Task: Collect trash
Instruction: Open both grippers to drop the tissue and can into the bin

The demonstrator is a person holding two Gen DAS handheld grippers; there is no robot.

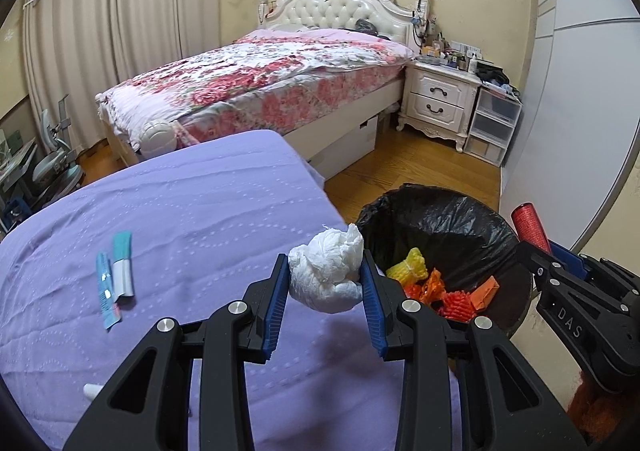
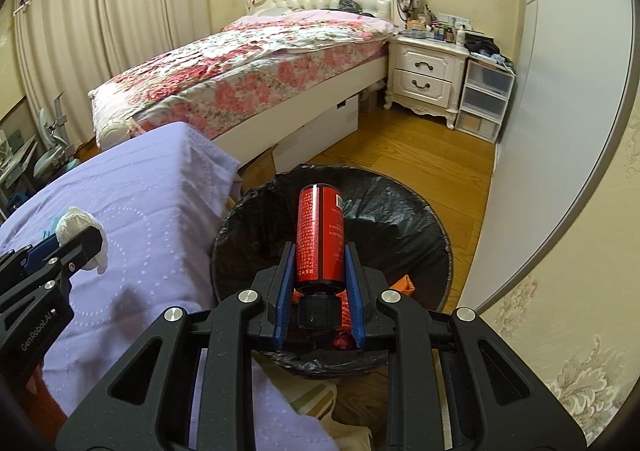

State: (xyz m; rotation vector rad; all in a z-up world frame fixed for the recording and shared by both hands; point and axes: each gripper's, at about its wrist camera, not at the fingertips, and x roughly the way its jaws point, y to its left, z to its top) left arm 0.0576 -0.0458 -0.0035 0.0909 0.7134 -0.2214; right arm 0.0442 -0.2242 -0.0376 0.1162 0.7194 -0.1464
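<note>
My left gripper (image 1: 325,271) is shut on a crumpled white tissue wad (image 1: 326,275) and holds it above the purple cloth (image 1: 180,219), just left of the bin. My right gripper (image 2: 319,251) is shut on a red bottle (image 2: 319,235) with a black cap, held over the round bin with a black liner (image 2: 400,219). The bottle tip (image 1: 528,225) and the right gripper (image 1: 538,249) also show in the left wrist view. The bin (image 1: 452,219) holds yellow and orange foam nets and wrappers (image 1: 436,287). Two teal and white wrappers (image 1: 114,275) lie on the cloth.
A bed with a pink floral quilt (image 1: 260,87) stands beyond the purple-covered surface. A white nightstand (image 1: 440,99) and clear plastic drawers (image 1: 494,123) stand at the far right. Wooden floor (image 2: 420,147) lies between bed, bin and wall.
</note>
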